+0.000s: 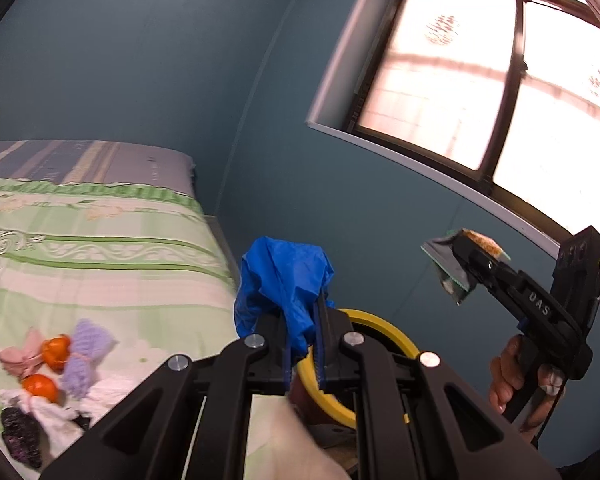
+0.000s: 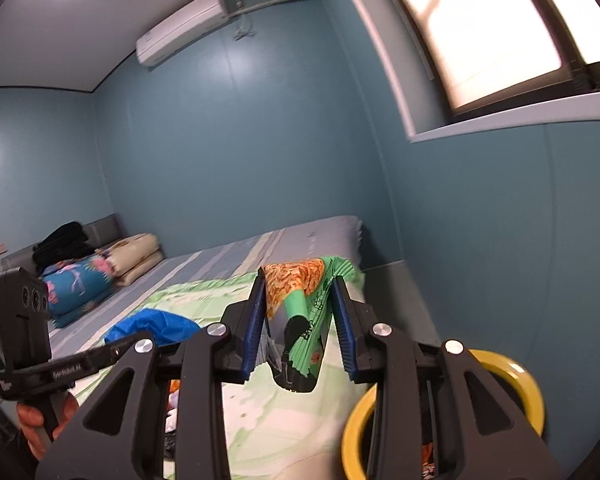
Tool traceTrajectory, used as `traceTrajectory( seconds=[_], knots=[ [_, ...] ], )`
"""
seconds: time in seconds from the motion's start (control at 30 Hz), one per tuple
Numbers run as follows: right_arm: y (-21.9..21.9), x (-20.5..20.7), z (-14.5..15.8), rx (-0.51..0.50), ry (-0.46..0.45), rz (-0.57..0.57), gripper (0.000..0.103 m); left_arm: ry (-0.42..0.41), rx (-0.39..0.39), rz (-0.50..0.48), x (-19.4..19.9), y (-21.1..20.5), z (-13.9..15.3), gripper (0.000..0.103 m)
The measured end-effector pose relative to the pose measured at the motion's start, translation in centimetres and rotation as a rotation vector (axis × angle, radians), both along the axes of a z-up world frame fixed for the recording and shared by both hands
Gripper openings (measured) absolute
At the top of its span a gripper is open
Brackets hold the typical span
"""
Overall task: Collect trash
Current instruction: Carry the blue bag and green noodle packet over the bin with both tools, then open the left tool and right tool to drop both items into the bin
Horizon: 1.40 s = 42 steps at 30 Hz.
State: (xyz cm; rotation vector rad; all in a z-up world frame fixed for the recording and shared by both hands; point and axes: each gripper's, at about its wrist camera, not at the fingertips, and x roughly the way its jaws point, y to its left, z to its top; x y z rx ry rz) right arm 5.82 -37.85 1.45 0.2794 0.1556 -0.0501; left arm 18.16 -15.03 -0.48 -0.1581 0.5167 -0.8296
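My left gripper (image 1: 304, 344) is shut on a crumpled blue plastic bag (image 1: 284, 280) and holds it in the air above a yellow-rimmed bin (image 1: 384, 336). My right gripper (image 2: 300, 312) is shut on a green and orange snack wrapper (image 2: 300, 304), also held in the air near the yellow-rimmed bin (image 2: 516, 376). The right gripper (image 1: 466, 258) with the wrapper (image 1: 448, 264) shows in the left wrist view, to the right of the bin. The left gripper and blue bag (image 2: 152, 328) show at the left of the right wrist view.
A pile of trash lies on the green striped bedsheet (image 1: 100, 240): orange peels (image 1: 56, 352), purple and pink knit pieces (image 1: 88, 348), white tissue (image 1: 48, 412) and a dark wrapper (image 1: 20, 436). Folded blankets (image 2: 84, 284) lie at the bed's far end. A blue wall and a window (image 1: 480, 80) stand behind.
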Motion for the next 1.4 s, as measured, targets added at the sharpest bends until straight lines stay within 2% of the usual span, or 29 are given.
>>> traceTrajectory(
  seconds=[0.33,0.93,1.2,1.4],
  knots=[
    [-2.2,-1.7,0.3,-0.001,-0.012,-0.127,0.032,0.030,0.009,-0.121,-0.6,-6.0,-1.1,0.007],
    [-7.0,-0.5,-2.4,0.022,0.107,-0.300,0.033,0.131,0.108,-0.232,-0.4,-14.8,-6.5,0.007],
    [-9.5,0.7,-4.2,0.106,0.168,-0.308,0.033,0.185,0.166,-0.261,-0.1,-17.4,-10.2,0.007],
    [-10.5,1.5,-5.3,0.147,0.199,-0.317,0.034,0.232,0.177,-0.271,0.8,-18.2,-11.9,0.007]
  ],
)
